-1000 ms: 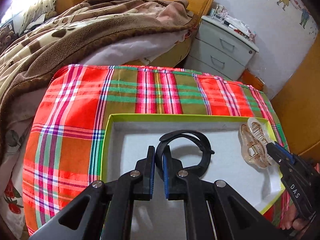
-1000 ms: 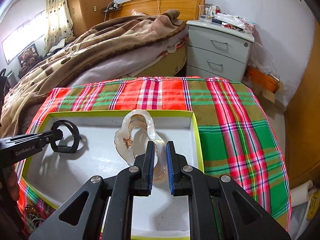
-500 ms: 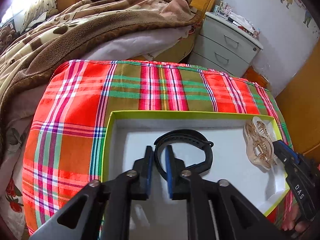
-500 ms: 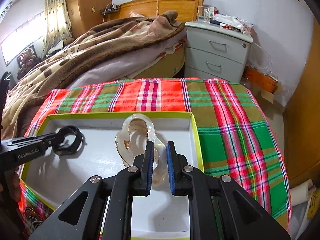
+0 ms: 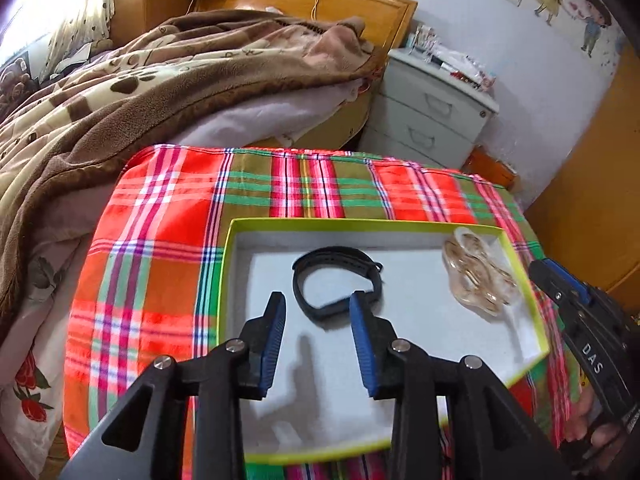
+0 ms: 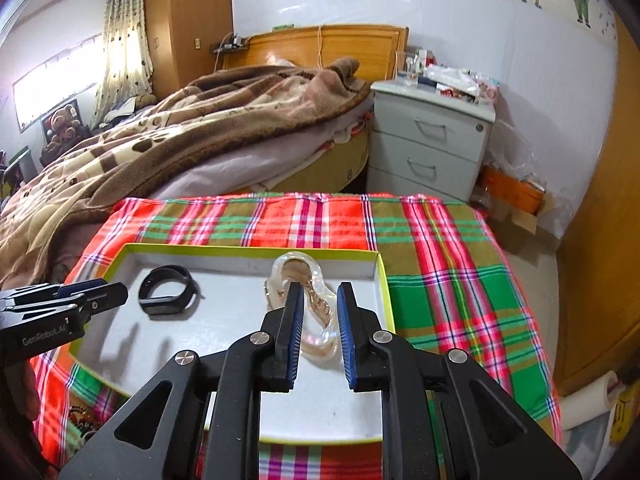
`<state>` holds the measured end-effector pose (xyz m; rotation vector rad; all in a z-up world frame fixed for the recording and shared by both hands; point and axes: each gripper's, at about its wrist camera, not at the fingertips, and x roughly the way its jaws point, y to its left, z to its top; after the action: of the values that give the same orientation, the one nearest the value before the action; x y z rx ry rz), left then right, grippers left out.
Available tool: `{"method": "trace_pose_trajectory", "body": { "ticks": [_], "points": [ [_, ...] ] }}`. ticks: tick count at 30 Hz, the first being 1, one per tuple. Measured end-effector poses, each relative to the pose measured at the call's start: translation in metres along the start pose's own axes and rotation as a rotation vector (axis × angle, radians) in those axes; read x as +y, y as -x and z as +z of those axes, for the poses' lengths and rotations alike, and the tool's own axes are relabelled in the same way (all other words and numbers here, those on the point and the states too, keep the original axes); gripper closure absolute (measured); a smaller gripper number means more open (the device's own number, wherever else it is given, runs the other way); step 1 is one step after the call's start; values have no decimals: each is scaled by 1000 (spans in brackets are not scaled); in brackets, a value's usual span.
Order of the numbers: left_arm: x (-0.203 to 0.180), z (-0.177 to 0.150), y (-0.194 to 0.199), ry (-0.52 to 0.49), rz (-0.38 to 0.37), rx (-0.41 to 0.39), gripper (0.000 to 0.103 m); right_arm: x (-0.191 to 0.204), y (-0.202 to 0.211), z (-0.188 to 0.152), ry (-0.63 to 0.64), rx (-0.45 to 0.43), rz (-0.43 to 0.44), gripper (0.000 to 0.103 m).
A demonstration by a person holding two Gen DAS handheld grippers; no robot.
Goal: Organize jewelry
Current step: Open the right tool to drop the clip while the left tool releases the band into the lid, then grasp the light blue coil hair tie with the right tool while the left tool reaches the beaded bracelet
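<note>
Wristband (image 5: 338, 280), black, lies flat in the white tray (image 5: 536, 332), just ahead of the left gripper (image 5: 318, 304); its jaws are apart and opening, empty between the pads. Right gripper (image 6: 318, 304) jaws also opening, pads clear of the clear hair clip (image 6: 304, 280) lying between and below them at the tray's right end. Tray sits on a plaid cloth (image 6: 440, 248).

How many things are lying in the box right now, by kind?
Black wristband: 1
Clear hair claw clip: 1
Total in the green-rimmed box: 2
</note>
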<state>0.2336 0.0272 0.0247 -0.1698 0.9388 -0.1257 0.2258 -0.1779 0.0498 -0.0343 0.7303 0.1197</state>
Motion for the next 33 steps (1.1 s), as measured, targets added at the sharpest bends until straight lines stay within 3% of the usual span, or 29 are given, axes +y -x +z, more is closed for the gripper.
{"method": "trace_pose_trajectory", "body": {
  "ticks": [17, 21, 25, 28, 33],
  "points": [
    [7, -70, 72, -16, 0, -58, 65, 3, 66, -49, -19, -47, 42, 79],
    [8, -88, 76, -41, -22, -47, 57, -12, 74, -69, -55, -28, 60, 62],
    [14, -105, 77, -23, -38, -41, 53, -28, 76, -89, -102, 12, 61, 62],
    [22, -114, 79, 29, -104, -35, 49, -33, 74, -107, -117, 51, 73, 62],
    [26, -128, 80, 28, -108, -20, 49, -27, 69, -118, -122, 80, 166, 62]
  ]
}}
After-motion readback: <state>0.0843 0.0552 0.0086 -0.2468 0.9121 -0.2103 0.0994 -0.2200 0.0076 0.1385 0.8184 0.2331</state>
